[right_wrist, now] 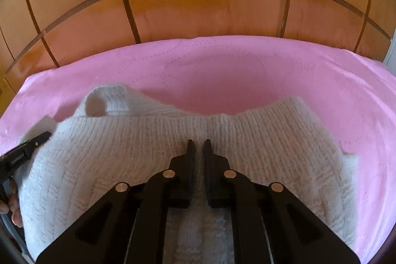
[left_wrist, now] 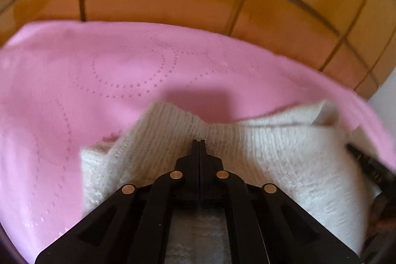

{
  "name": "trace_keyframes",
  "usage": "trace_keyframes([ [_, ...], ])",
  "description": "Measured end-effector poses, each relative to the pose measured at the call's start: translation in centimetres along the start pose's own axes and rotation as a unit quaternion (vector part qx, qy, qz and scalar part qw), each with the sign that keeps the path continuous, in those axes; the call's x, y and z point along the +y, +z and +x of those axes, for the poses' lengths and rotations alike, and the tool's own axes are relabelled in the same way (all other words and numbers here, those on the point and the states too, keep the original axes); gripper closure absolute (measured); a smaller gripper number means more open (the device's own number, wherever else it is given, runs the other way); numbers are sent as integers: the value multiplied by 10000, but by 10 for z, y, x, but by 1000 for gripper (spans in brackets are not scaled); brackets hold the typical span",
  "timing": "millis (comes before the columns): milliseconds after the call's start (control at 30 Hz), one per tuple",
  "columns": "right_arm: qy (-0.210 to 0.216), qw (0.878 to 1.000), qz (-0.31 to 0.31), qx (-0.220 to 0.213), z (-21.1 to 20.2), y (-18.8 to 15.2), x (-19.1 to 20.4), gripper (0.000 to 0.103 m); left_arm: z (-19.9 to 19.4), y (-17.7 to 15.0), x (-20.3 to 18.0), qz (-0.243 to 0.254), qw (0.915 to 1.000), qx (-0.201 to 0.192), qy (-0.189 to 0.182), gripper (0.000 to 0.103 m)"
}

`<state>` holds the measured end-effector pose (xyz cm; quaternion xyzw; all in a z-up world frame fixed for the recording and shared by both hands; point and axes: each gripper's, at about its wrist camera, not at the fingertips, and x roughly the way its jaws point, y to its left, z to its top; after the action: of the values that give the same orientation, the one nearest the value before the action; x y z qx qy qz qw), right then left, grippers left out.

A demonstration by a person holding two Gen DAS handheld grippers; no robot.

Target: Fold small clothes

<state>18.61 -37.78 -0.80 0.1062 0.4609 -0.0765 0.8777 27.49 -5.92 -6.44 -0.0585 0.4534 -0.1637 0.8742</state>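
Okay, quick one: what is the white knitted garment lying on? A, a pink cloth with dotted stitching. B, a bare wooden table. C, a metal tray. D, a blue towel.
A: the white knitted garment rests on a pink cloth with dotted stitch patterns, which spreads out around it in both wrist views.

The knitted garment (right_wrist: 153,152) lies on the quilted cover (right_wrist: 247,71), at its near edge, with the cover spreading out beyond it and to both sides. Behind the cover stands a paneled wooden wall (right_wrist: 198,4). The left gripper (left_wrist: 198,141) and the right gripper (right_wrist: 198,141) sit over the garment's near part, the right one to the right of the left.
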Motion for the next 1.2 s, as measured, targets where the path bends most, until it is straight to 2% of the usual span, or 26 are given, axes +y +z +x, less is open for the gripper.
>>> trace_keyframes([
  [67, 2, 10000, 11, -44, -5, 0, -3, 73, -10, 0, 2, -37, 10000, -44, 46, 103],
  [100, -1, 9999, 28, -113, -12, 0, -3, 68, -17, -1, 2, -23, 9999, -91, 108, 103],
  [133, 37, 9998, 62, -187, -19, -2, -2, 59, -26, -4, 2, 6, 9998, -159, 118, 103],
  [167, 109, 9995, 97, -266, -26, -4, -1, 54, -36, -8, 2, 34, 9996, -243, 117, 98],
  [200, 210, 9991, 113, -346, -36, -7, 0, 53, -46, -13, 1, 58, 9994, -335, 108, 78],
  [233, 297, 9988, 86, -390, -46, -11, 3, 51, -59, -19, 2, 66, 9990, -438, 33, 67],
  [267, 370, 9984, 58, -419, -53, -14, 5, 48, -72, -27, 2, 46, 9984, -557, -96, 51],
  [300, 513, 9976, 15, -461, -63, -22, 10, 45, -85, -35, 2, 51, 9975, -668, -216, 49],
  [367, 732, 9962, -87, -468, -78, -36, 17, 38, -100, -48, 0, 161, 9965, -746, -340, 49],
  [500, 1033, 9924, -528, -400, -95, -74, 41, 31, -124, -84, -19, 565, 9932, -778, -658, 49],
  [567, 927, 9912, -862, -391, -102, -99, 51, 24, -125, -103, -28, 859, 9925, -670, -549, 49],
  [600, 868, 9904, -1013, -352, -98, -107, 56, 22, -119, -114, -30, 952, 9932, -482, -457, 49],
  [667, 639, 9901, -1225, -248, -93, -127, 57, 18, -107, -126, -25, 872, 9954, -225, -326, 48],
  [733, 364, 9894, -1395, -166, -82, -141, 51, 17, -103, -134, -23, 955, 9947, -271, -249, 48],
  [900, 435, 9916, -1198, -210, -92, -140, 43, 17, -124, -127, -36, 721, 9965, -358, -205, 46],
  [1033, 435, 9953, -791, -352, -106, -129, 26, 16, -141, -126, -49, 721, 9959, -509, -207, 46],
  [1100, 316, 9966, -640, -403, -110, -124, 15, 16, -145, -122, -54, 767, 9954, -561, -132, 36],
  [1200, 114, 9991, -265, -301, -107, -122, -9, 15, -153, -122, -59, 806, 9945, -662, -127, 35],
])
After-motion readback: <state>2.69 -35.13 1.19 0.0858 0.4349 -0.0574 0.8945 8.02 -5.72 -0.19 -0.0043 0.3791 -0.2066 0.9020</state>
